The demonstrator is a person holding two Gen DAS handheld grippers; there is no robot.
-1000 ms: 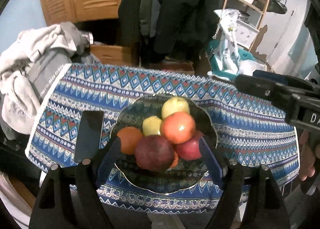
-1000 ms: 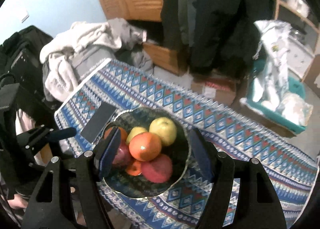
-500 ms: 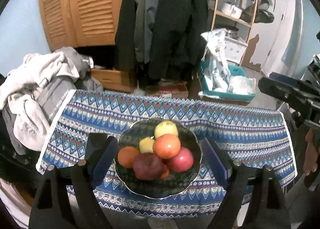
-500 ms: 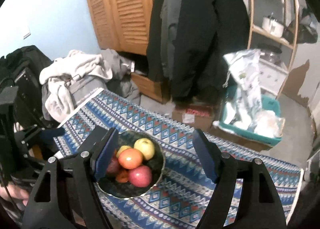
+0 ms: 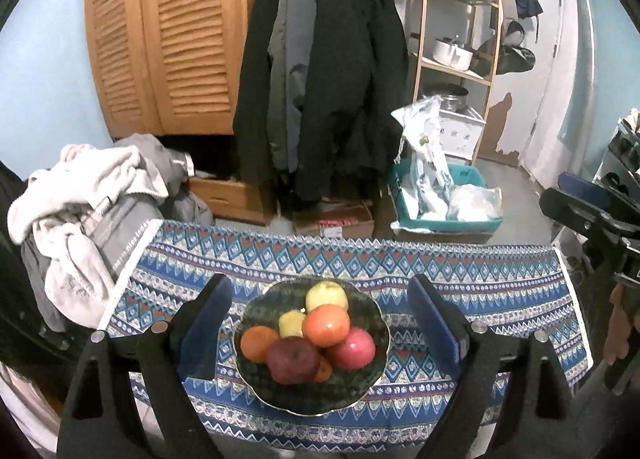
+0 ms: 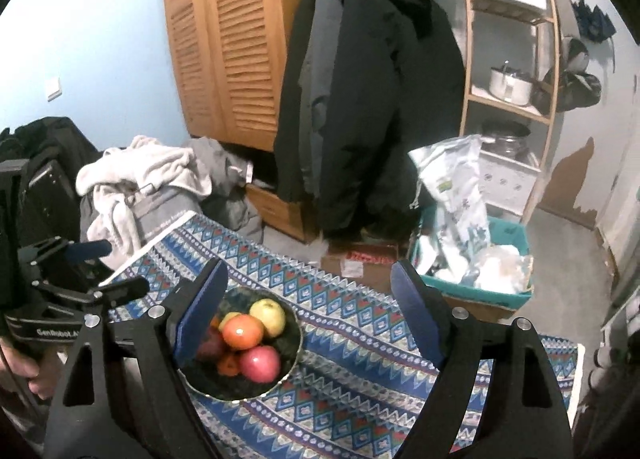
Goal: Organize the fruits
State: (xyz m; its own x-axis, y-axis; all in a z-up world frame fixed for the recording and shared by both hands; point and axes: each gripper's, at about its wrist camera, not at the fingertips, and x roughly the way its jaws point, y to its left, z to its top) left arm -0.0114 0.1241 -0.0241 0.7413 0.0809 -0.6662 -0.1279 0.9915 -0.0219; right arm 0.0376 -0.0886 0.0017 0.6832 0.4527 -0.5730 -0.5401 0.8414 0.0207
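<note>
A dark scalloped plate (image 5: 360, 389) sits on the blue patterned tablecloth (image 5: 480, 287) and holds several fruits. Among them are a yellow-green apple (image 5: 326, 295), an orange-red fruit (image 5: 326, 325) on top and a dark red apple (image 5: 292, 357). My left gripper (image 5: 320, 283) hovers well above and in front of the plate, its jaws opening with nothing gripped. My right gripper (image 6: 309, 271) hangs above the cloth to the right of the plate (image 6: 276, 383), jaws opening and empty. Each gripper shows at the edge of the other's view.
A heap of grey and white clothes (image 5: 80, 219) lies off the table's left end. Dark coats (image 5: 328, 79) hang behind, beside a louvred wooden wardrobe (image 5: 160, 39). A cardboard box (image 5: 332, 219), a teal bin of bags (image 5: 440, 207) and a wooden shelf rack (image 5: 460, 39) stand beyond.
Both grippers have risen and drawn back from the plate, so it looks smaller and more of the room shows. Both pairs of jaws have spread wider. The fruit has not moved.
</note>
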